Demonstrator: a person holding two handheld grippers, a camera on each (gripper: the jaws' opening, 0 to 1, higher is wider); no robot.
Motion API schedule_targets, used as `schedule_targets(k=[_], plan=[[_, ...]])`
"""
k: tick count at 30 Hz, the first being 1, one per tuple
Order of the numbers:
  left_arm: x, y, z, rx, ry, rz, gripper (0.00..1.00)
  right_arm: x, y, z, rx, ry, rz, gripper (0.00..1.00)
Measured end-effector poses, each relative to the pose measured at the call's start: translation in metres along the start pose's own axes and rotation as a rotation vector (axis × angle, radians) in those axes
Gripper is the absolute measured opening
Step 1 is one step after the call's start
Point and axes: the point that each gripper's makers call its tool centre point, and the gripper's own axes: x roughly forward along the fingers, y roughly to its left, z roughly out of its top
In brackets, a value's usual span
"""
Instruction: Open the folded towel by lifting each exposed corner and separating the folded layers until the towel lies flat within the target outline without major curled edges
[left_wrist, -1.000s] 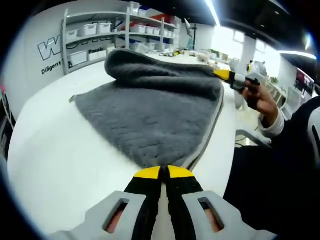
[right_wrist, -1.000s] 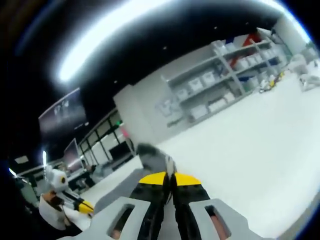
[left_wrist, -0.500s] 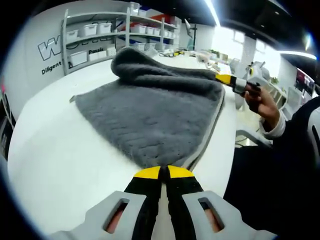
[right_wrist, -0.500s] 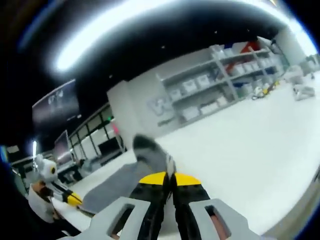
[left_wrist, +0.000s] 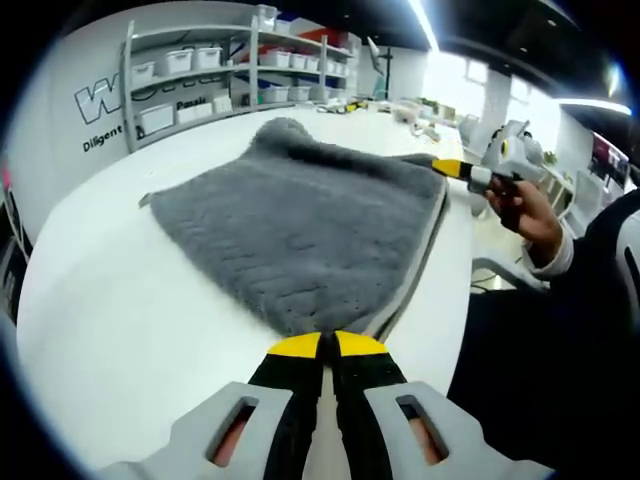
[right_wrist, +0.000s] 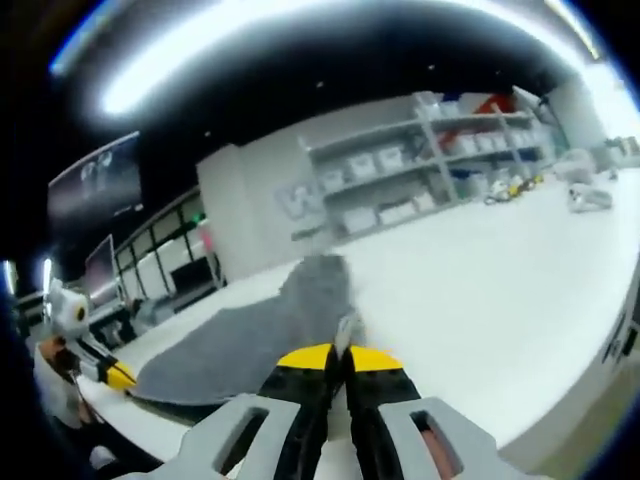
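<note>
Right gripper, clamped on the grey towel, just dropped that raised fold nearly flat on the white table, left gripper pinching the near corner, so mostly unfolded now.

White shelving with storage bins

Towel: grey cloth, thick fuzzy pile w/ faint pressed ribbing, matt; paler smooth binding along one edge. Desk: white, smooth, matt w/ slight sheen. Left tongs and right tongs: yellow tips, black jaws, light grey shells, all look like smooth matt plastic. Shelf rack: grey, metal-looking, w/ whitish translucent plastic bins.
</note>
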Motion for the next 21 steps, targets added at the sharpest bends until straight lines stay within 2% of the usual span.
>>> schedule_targets(k=[3,6,18,21], plan=[[0.000,0.000,0.000,0.001,-0.001,0.001,0.03,-0.002,-0.002,-0.002,-0.009,-0.005,-0.018,0.01],[0.000,-0.001,0.000,0.000,-0.001,0.001,0.03,-0.003,-0.002,-0.003,-0.069,-0.015,-0.038,0.02],[0.000,-0.003,-0.001,-0.002,-0.003,0.000,0.03,-0.011,-0.006,-0.003,-0.146,-0.034,-0.082,0.02],[0.000,-0.003,-0.001,-0.003,-0.004,0.000,0.03,-0.011,-0.013,-0.005,-0.118,-0.024,-0.086,0.04]])
